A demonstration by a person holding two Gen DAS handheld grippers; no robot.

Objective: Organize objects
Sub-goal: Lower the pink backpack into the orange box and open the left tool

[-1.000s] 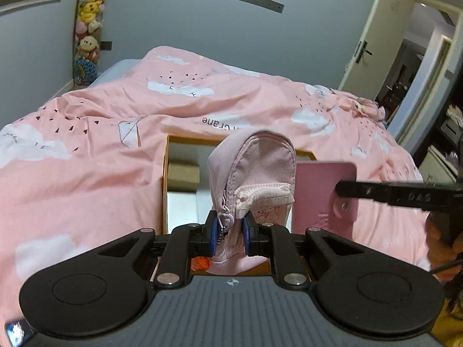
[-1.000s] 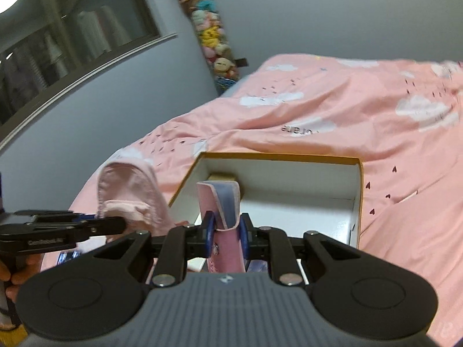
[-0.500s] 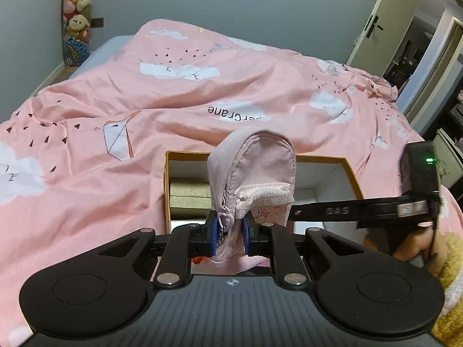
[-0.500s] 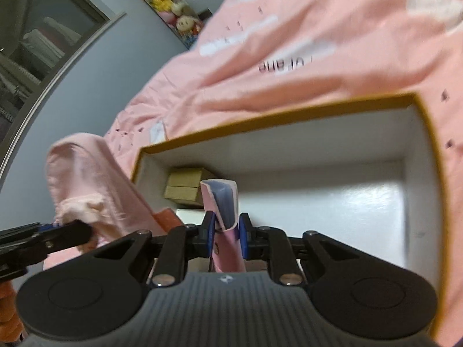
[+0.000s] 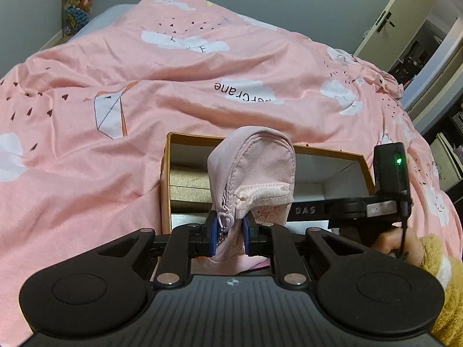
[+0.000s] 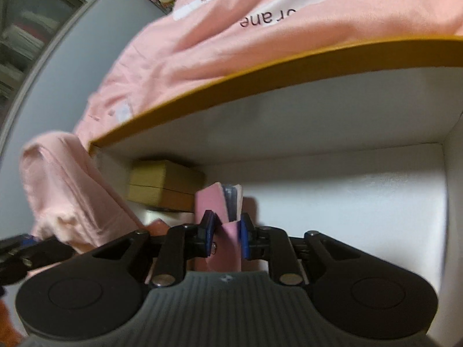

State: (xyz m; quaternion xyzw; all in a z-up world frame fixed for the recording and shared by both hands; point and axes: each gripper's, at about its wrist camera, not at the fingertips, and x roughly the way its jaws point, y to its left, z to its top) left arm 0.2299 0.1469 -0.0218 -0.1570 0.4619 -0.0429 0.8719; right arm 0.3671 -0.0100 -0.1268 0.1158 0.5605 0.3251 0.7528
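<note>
**Pouch and wallet at the box**

The left gripper (image 5: 229, 231) has its jaws clenched on a pink pouch (image 5: 254, 167), upright over the box (image 5: 165, 173) on the bed (image 5: 86, 86). The right gripper (image 6: 226, 232) is inside the box, jaws opening with the pink wallet (image 6: 222, 211) between them.

Count: two grippers (image 5: 228, 238) (image 6: 227, 235), one pouch (image 5: 254, 170), one wallet (image 6: 222, 205), one box (image 5: 166, 179), two stacked cartons (image 6: 162, 183), one duvet (image 5: 144, 86).

Dim indoor light, fisheye bending at edges; left view sharp, right view motion-blurred
</note>
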